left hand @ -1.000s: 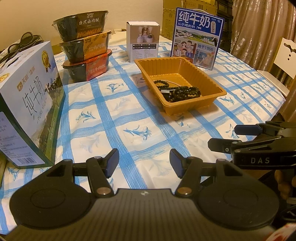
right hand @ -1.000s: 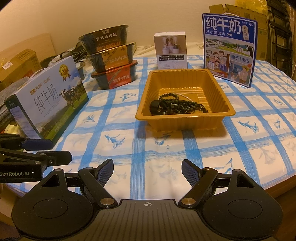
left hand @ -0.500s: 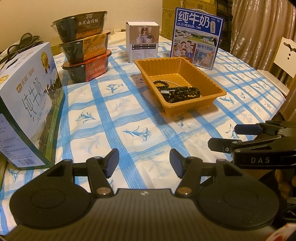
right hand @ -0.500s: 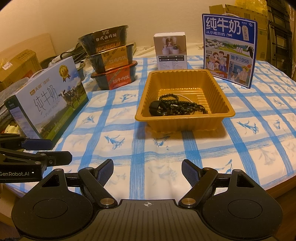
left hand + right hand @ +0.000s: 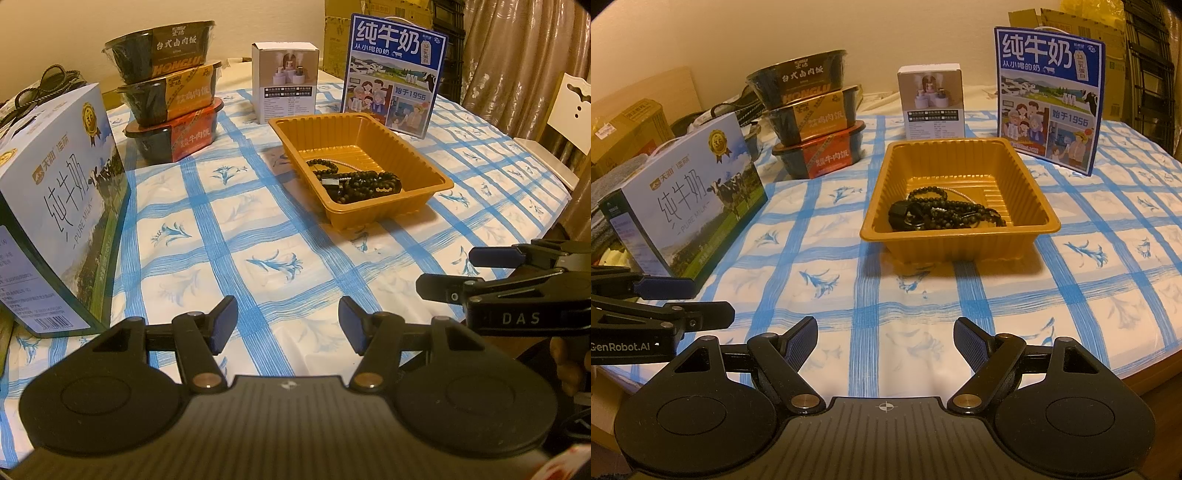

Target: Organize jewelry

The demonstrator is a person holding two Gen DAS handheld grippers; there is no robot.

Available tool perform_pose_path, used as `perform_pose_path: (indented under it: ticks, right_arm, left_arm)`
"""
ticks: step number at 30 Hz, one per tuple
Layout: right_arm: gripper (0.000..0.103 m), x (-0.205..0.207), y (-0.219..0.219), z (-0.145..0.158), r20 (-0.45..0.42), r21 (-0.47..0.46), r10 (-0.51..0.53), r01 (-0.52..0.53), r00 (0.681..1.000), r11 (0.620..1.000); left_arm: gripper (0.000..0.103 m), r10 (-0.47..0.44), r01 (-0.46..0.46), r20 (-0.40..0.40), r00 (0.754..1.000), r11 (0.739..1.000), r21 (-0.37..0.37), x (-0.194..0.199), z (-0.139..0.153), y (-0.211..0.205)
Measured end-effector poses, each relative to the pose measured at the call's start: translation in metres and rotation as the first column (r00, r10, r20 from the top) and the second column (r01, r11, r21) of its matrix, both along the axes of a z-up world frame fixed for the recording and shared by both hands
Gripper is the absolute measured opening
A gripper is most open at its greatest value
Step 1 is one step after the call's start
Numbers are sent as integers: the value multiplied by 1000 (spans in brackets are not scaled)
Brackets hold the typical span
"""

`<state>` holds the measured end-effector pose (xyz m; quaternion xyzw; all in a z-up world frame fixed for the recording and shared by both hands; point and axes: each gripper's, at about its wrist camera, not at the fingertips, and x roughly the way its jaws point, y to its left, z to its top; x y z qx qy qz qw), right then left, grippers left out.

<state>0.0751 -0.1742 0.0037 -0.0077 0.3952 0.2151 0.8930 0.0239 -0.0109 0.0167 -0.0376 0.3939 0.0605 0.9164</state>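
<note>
An orange plastic tray (image 5: pixel 424 162) (image 5: pixel 1027 173) sits mid-table on the blue-checked cloth. Inside it lies a heap of dark bead strings (image 5: pixel 364 182) (image 5: pixel 945 214) with a thin pale chain and a small black clasp piece. My left gripper (image 5: pixel 288 321) hovers open over the near table edge, well short of the tray, nothing between its fingers. My right gripper (image 5: pixel 884 343) is open too, equally far back and empty. Each gripper shows at the side of the other's view: the right one (image 5: pixel 476 273) and the left one (image 5: pixel 690 299).
A milk carton box (image 5: pixel 55 206) (image 5: pixel 687 199) lies at the left. Three stacked food bowls (image 5: pixel 170 92) (image 5: pixel 816 118), a small white box (image 5: pixel 284 81) (image 5: pixel 932 99) and an upright blue milk box (image 5: pixel 393 74) (image 5: pixel 1049 96) stand behind the tray. A chair (image 5: pixel 554 140) is at the right.
</note>
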Motion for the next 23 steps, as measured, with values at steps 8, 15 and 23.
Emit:
perform_pose_path:
  ticks: [8, 15, 23]
  right_arm:
    - [80, 0, 0, 0, 0, 0, 0, 0, 1000, 1000]
    - [80, 1, 0, 0, 1, 1, 0, 0, 1000, 1000]
    - [80, 2, -1, -1, -1, 1, -1, 1, 1000, 1000]
  left_arm:
    - [58, 1, -1, 0, 1000, 1000, 0, 0, 0, -1]
    - [58, -2, 2, 13, 1000, 1000, 3, 1, 1, 0]
    - [58, 3, -4, 39, 999, 1000, 10, 0, 3, 0]
